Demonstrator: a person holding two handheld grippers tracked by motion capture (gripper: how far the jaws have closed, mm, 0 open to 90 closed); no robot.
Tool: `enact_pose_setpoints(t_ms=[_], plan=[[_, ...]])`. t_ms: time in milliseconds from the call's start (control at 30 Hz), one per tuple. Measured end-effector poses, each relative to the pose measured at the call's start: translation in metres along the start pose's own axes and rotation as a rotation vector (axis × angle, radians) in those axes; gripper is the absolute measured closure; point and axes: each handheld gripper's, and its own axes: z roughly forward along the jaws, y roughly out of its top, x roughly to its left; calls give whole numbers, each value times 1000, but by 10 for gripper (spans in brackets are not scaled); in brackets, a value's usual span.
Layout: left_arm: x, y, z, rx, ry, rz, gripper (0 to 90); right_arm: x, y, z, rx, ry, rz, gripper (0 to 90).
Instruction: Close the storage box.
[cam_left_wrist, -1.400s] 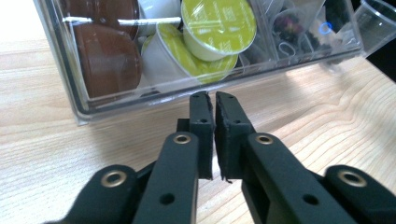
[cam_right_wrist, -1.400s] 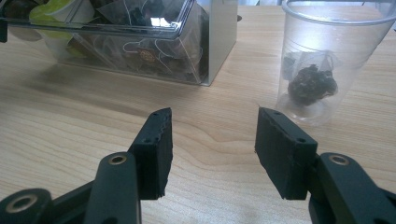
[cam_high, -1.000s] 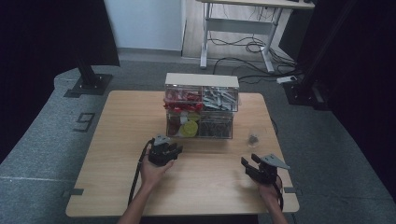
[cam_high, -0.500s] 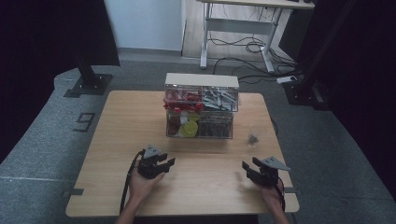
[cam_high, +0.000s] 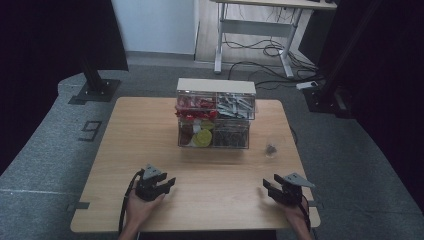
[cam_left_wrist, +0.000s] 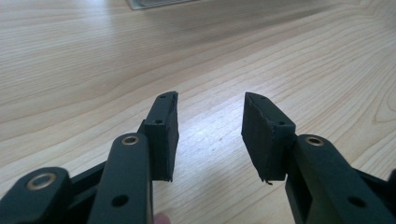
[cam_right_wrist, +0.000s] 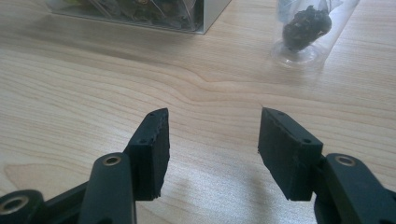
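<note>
We hold the left gripper (cam_high: 159, 183) and right gripper (cam_high: 278, 186) low at the near edge of the table (cam_high: 150, 125), both jaws parted with bare wood between, nothing gripped; the left jaws have just been opening. The small clear cup (cam_right_wrist: 306, 28) holding dark bits stands ahead of the right gripper, just right of the clear drawer box (cam_high: 215, 114)

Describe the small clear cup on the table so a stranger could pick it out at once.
Start at the clear drawer organizer in the middle of the wooden table. Just off its front right corner stands a small clear cup, apart from it. Unlike the boxy compartments, it is round, stands alone, and holds one dark clump.
</note>
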Motion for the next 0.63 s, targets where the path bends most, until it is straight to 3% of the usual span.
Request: enact_pose_setpoints(t_ms=[633], plan=[[7, -5, 0, -14, 14, -20, 528, 1, 0, 2, 13, 15, -9, 422]])
